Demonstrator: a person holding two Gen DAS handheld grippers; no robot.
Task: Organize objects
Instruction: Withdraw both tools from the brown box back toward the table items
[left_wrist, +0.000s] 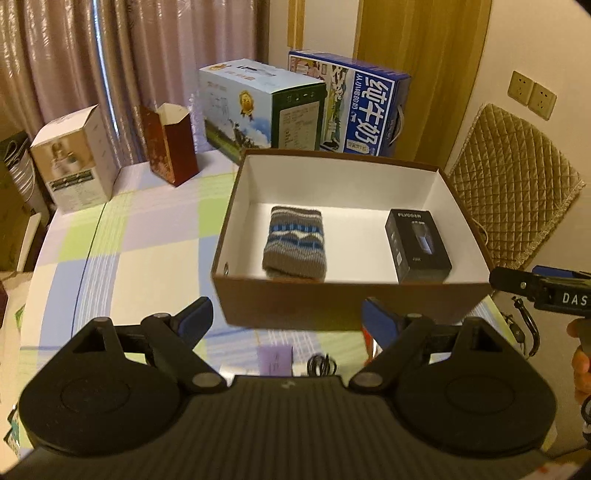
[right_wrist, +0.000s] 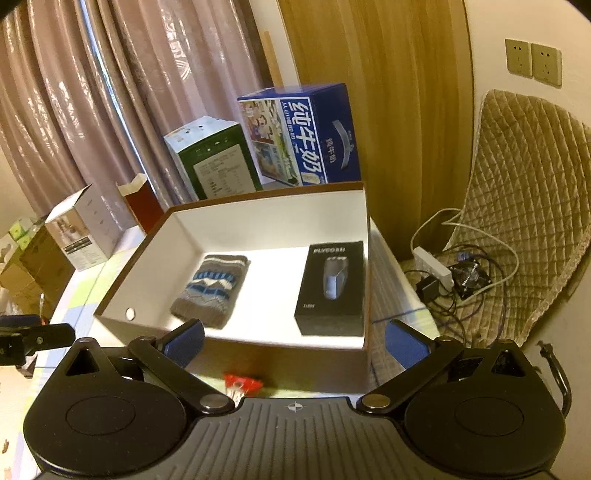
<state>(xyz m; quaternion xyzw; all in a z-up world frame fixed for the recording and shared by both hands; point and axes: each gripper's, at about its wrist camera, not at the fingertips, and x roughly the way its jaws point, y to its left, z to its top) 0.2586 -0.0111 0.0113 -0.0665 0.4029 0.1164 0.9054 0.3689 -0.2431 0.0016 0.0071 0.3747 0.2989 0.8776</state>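
Observation:
A brown cardboard box (left_wrist: 343, 306) (right_wrist: 236, 218) with a white inside stands on the checked tablecloth. In it lie a grey and blue knitted pouch (left_wrist: 295, 242) (right_wrist: 210, 290) at the left and a black shaver box (left_wrist: 417, 245) (right_wrist: 332, 288) at the right. My left gripper (left_wrist: 286, 317) hangs open before the box's near wall, nothing between its blue pads. My right gripper (right_wrist: 293, 343) is open too, over the box's near right corner, with nothing held. On the cloth near me lie a purple card (left_wrist: 275, 360), a coiled black hair tie (left_wrist: 321, 365) and a red item (right_wrist: 242, 384).
Behind the brown box stand a blue milk carton (left_wrist: 365, 107) (right_wrist: 306, 136), a green-ended carton (left_wrist: 258, 110) (right_wrist: 214, 162), a dark red open box (left_wrist: 171, 144) and a white box (left_wrist: 74, 158). A quilted chair (right_wrist: 517, 206) with cables and a power strip (right_wrist: 432, 267) is at the right.

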